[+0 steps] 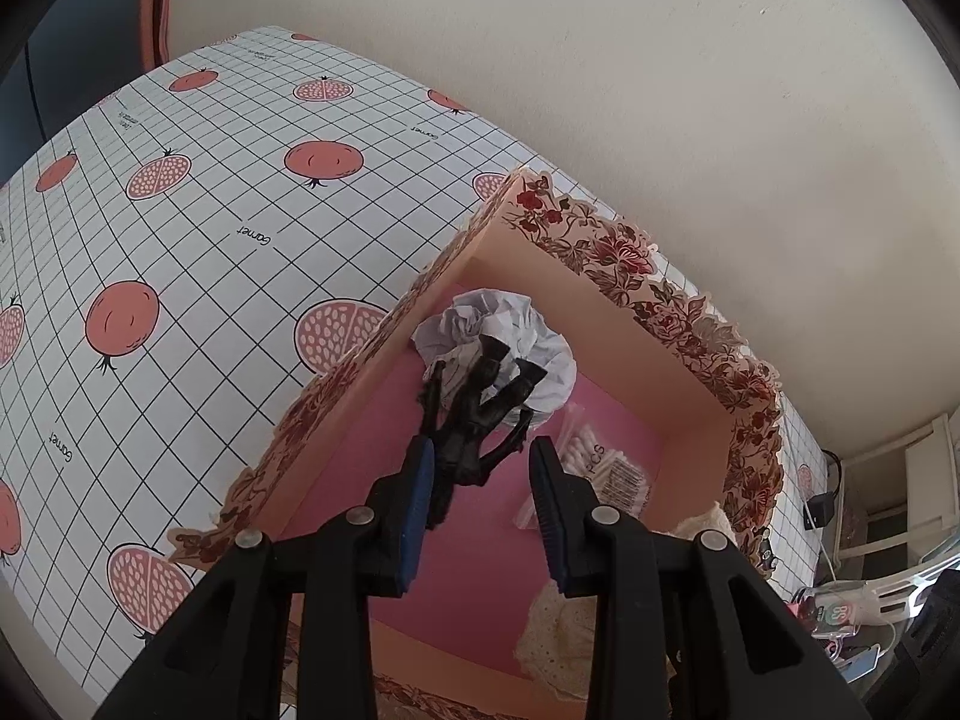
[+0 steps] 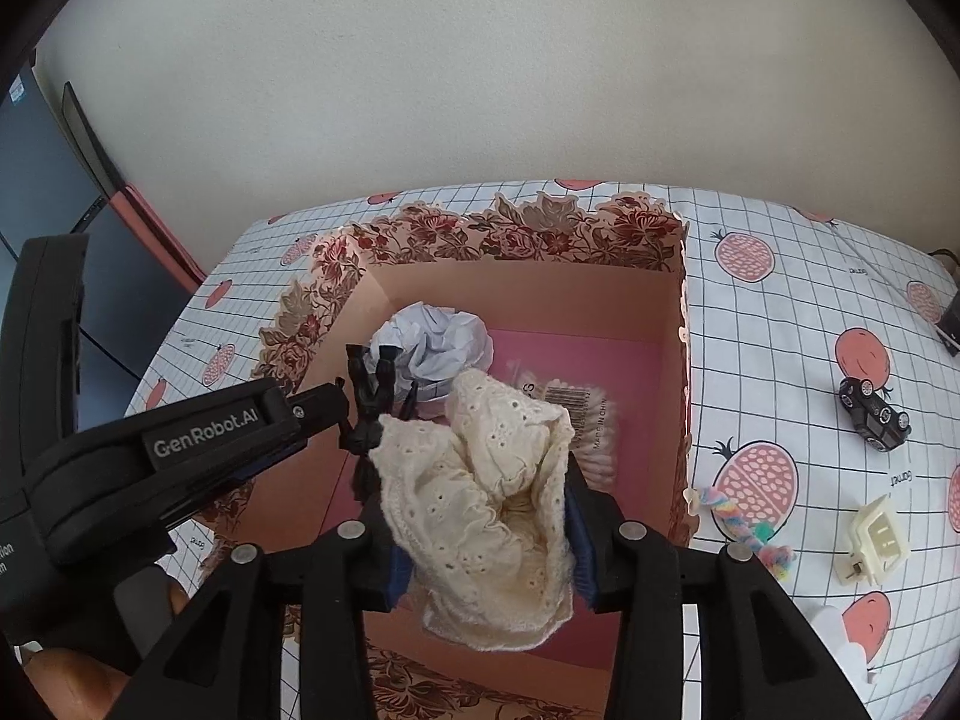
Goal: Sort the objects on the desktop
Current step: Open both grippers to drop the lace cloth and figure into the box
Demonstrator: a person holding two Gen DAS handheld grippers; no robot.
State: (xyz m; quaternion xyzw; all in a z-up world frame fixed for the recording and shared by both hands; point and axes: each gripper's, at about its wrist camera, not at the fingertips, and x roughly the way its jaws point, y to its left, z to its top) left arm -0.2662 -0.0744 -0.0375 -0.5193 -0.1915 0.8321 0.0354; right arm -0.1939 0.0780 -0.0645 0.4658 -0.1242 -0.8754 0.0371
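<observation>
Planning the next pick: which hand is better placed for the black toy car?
Right. The toy car lies right of the box, on the right tongs' side; left tongs hover opposite.

Soft, even daylight fills both my views, bright on the wall [image 1: 660, 90] and without hard glare. Shadows are faint; the box [image 2: 528, 294] is dimmer inside. The fisheye bends the tabletop [image 1: 210, 210] grid and blackens the corners. My claws [image 1: 480, 504] look slightly soft up close; beyond the box, detail blurs.
</observation>
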